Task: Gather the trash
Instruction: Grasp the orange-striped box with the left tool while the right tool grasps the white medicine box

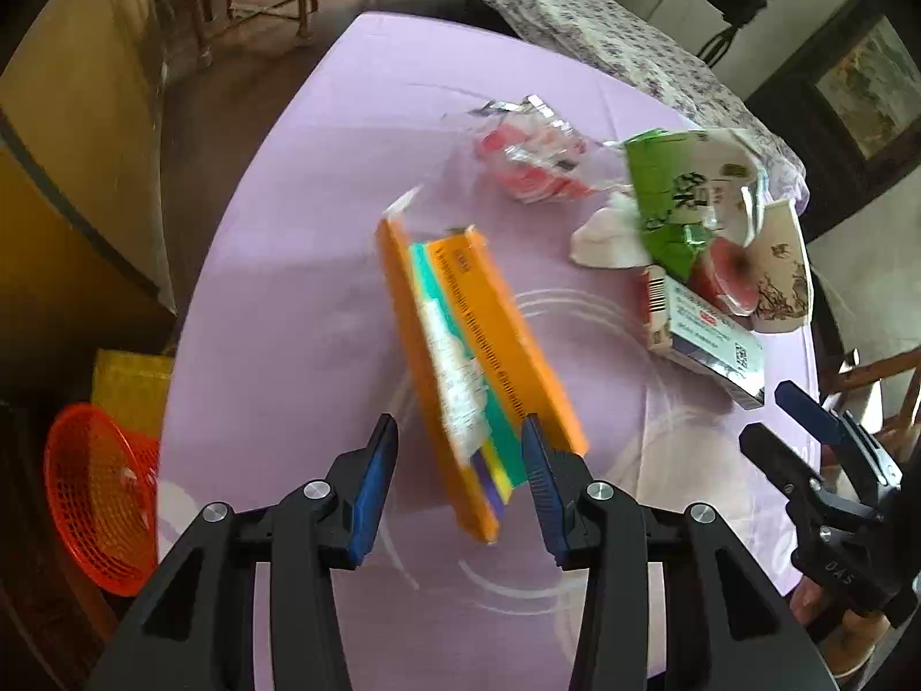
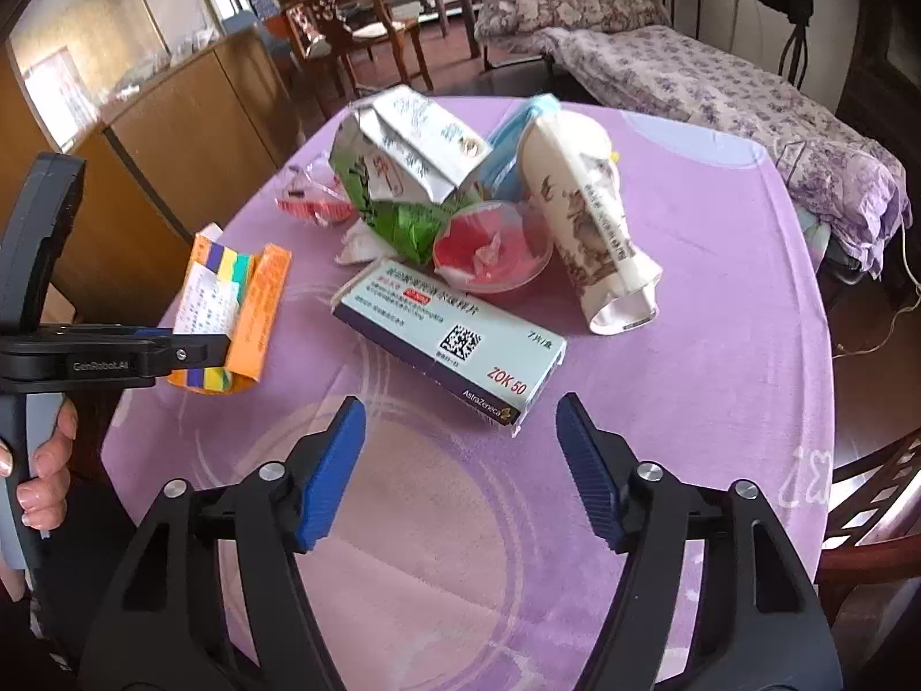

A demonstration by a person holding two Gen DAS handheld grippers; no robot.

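Observation:
An orange medicine box (image 1: 478, 368) lies on the purple tablecloth (image 1: 299, 299); its near end sits between the fingers of my open left gripper (image 1: 460, 472), which do not clamp it. The box also shows in the right wrist view (image 2: 236, 311), with the left gripper (image 2: 172, 354) over it. My right gripper (image 2: 460, 460) is open and empty, just short of a white-and-blue pill box (image 2: 455, 340). Behind that lie a red plastic cup (image 2: 489, 253), a crushed green-and-white carton (image 2: 403, 173) and a patterned paper cup (image 2: 587, 224) on its side.
An orange mesh basket (image 1: 98, 495) and a yellow bag (image 1: 129, 391) sit on the floor left of the table. A clear red wrapper (image 1: 535, 155) and a white tissue (image 1: 604, 236) lie on the cloth. A wooden chair (image 2: 863, 495) stands at the right; a bed (image 2: 719, 86) is beyond.

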